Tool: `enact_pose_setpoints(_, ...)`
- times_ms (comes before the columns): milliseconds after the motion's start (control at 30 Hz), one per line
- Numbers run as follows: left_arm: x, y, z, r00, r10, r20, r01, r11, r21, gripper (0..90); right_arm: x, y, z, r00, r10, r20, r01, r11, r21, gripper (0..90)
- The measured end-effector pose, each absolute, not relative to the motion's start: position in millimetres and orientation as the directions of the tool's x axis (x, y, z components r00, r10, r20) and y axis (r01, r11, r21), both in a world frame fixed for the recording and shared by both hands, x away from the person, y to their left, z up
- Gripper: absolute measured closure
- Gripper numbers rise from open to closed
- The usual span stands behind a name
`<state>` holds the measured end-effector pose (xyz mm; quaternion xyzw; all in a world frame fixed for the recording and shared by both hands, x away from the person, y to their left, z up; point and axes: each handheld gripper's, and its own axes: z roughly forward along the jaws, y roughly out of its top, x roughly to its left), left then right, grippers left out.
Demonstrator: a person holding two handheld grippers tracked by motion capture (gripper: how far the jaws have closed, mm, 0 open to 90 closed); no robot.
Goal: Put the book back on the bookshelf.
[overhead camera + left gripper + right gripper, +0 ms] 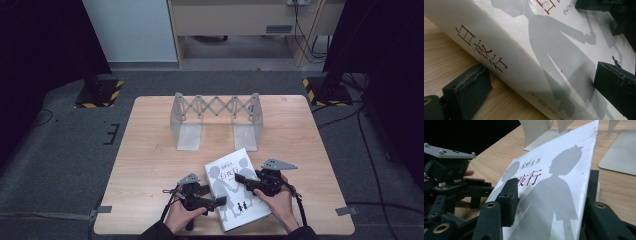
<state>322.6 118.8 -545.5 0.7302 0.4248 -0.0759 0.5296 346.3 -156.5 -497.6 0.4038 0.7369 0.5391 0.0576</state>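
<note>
A thick white book (pixel 242 212) with grey silhouette figures and a red title lies on the wooden table (pixel 150 165) near its front edge. My left gripper (pixel 220 202) is at the spine side. In the left gripper view its jaws (pixel 540 85) straddle the book (pixel 524 50): one low on the table beside the spine, the other over the cover, neither clearly pressing. My right gripper (pixel 240 179) reaches in from the book's right side. In the right gripper view it (pixel 551 192) stands open, one jaw above the cover (pixel 559 185) and the other past the book's edge.
A grey expanding bookstand (pixel 215 107) with two flat base plates stands upright at the middle back of the table; one plate (pixel 621 157) lies just beyond the book. The left gripper (pixel 454 182) and a hand sit close at the book's other side. Bare wood lies between book and stand.
</note>
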Motion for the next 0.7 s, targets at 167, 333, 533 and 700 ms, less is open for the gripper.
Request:
enact_pose_setpoints(167,322,118,-545,0.625,0.544,-0.559,0.7,-0.075,0.71,0.4,345,-160,-502,-0.662,0.67,0.336,0.523,0.091,0.848,43.3)
enact_pose_setpoints(333,322,117,-545,0.62,0.55,-0.559,0.702,-0.071,0.709,0.5,342,-161,-502,-0.663,0.686,0.3,0.501,0.109,0.858,40.7)
enact_pose_setpoints(533,321,117,-545,0.622,0.556,-0.551,0.699,-0.076,0.711,1.3,340,-167,-505,-0.648,0.705,0.289,0.514,0.123,0.849,37.4)
enact_pose_setpoints(700,320,115,-544,0.622,0.569,-0.538,0.695,-0.085,0.714,2.1,342,-169,-511,-0.633,0.713,0.302,0.539,0.126,0.833,32.6)
